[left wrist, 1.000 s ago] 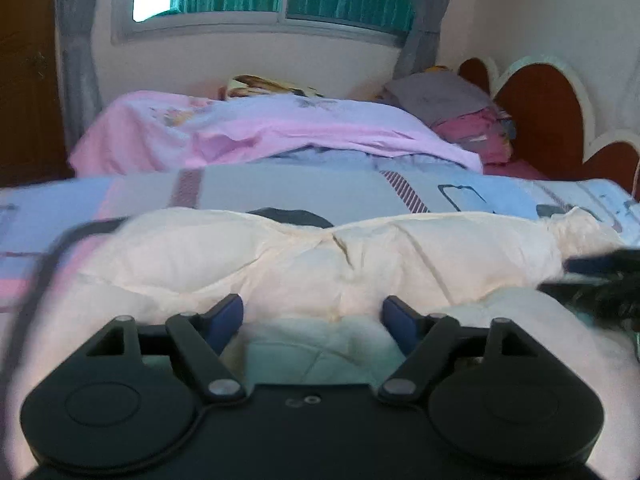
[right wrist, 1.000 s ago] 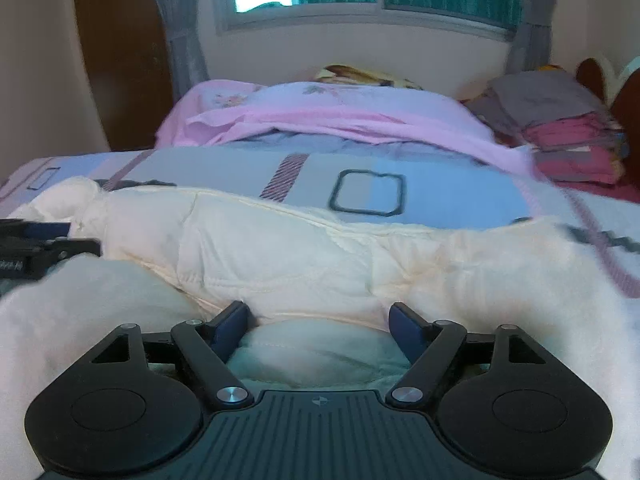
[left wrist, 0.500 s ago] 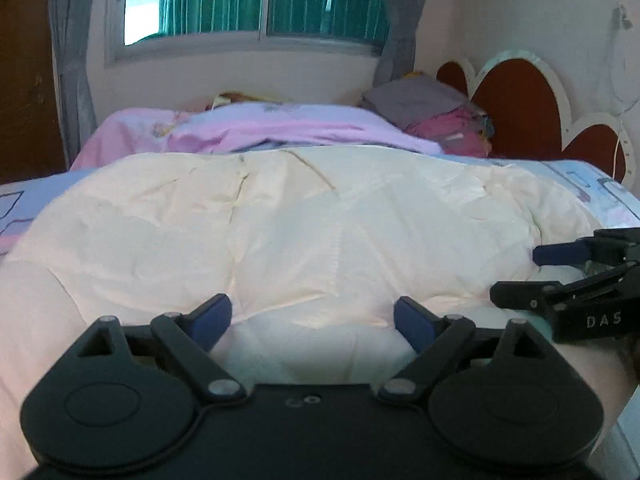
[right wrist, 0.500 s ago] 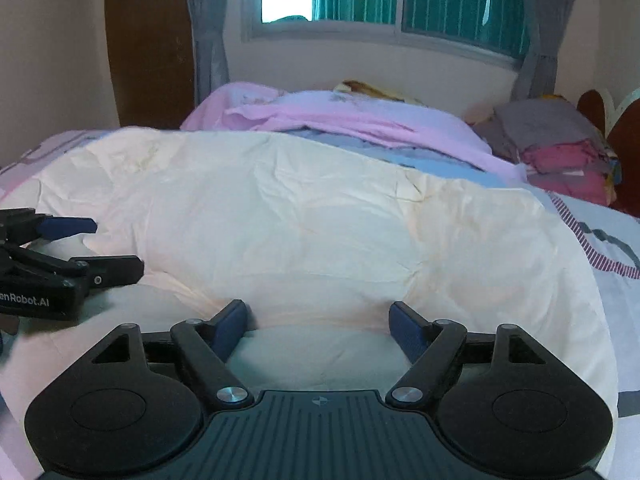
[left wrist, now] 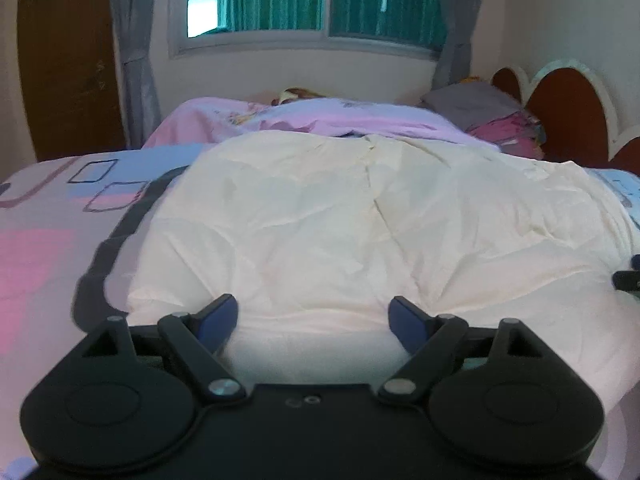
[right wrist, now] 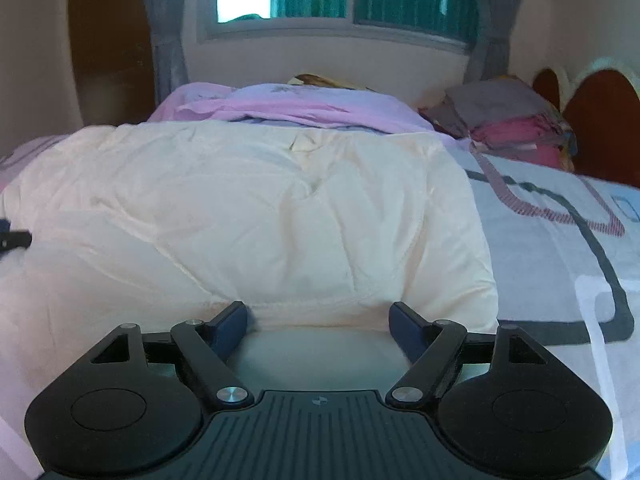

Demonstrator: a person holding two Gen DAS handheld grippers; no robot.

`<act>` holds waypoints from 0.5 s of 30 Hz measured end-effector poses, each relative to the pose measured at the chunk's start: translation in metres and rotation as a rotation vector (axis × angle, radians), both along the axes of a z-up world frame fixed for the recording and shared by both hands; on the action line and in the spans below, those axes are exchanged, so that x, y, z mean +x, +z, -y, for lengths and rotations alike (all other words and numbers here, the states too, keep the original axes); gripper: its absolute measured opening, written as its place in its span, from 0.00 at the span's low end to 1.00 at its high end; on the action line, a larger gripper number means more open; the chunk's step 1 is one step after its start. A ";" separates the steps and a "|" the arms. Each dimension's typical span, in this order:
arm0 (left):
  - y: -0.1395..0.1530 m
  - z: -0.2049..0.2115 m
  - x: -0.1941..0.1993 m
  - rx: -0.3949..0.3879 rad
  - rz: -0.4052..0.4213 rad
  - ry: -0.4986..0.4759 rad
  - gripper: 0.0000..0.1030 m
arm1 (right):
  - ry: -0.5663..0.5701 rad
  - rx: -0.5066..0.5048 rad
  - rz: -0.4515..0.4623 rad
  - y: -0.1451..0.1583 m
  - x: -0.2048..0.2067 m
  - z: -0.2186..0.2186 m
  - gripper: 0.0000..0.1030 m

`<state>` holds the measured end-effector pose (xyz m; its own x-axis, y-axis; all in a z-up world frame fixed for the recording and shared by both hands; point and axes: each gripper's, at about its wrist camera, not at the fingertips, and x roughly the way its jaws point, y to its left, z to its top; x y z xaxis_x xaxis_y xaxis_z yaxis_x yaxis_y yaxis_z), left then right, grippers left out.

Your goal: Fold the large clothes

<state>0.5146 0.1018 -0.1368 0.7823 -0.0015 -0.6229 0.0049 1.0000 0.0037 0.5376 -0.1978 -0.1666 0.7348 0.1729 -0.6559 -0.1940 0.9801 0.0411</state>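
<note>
A large cream padded garment lies spread on the bed; it also shows in the right wrist view. My left gripper is open, its blue fingertips wide apart at the garment's near edge, near its left side. My right gripper is open too, its fingertips wide apart at the near hem, near the garment's right side. The fabric's edge sits between the jaws of each, not pinched. The other gripper's tip shows at the frame edge in each view.
The bed has a patterned pink, blue and grey sheet. A pink-lilac blanket heap lies beyond the garment. Folded grey and pink clothes are stacked at the far right by the brown headboard. A window with curtains is behind.
The garment's far fold has been thrown forward and now lies flat and spread over the bed. Both grippers have moved apart towards the garment's sides; their jaws stay wide open.
</note>
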 end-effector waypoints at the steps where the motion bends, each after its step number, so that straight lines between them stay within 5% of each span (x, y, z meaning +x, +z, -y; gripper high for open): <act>1: 0.007 -0.002 -0.007 0.012 0.002 0.021 0.78 | -0.036 0.022 0.012 0.007 -0.006 0.006 0.74; 6: 0.027 -0.027 -0.065 -0.042 0.072 0.132 0.92 | -0.202 0.354 -0.030 0.029 -0.055 0.074 0.74; 11: 0.014 -0.068 -0.112 -0.321 0.018 0.295 0.82 | -0.326 0.617 -0.132 0.009 -0.089 0.111 0.75; 15: -0.003 -0.086 -0.109 -0.560 0.000 0.347 0.74 | -0.377 0.761 -0.176 -0.007 -0.088 0.121 0.75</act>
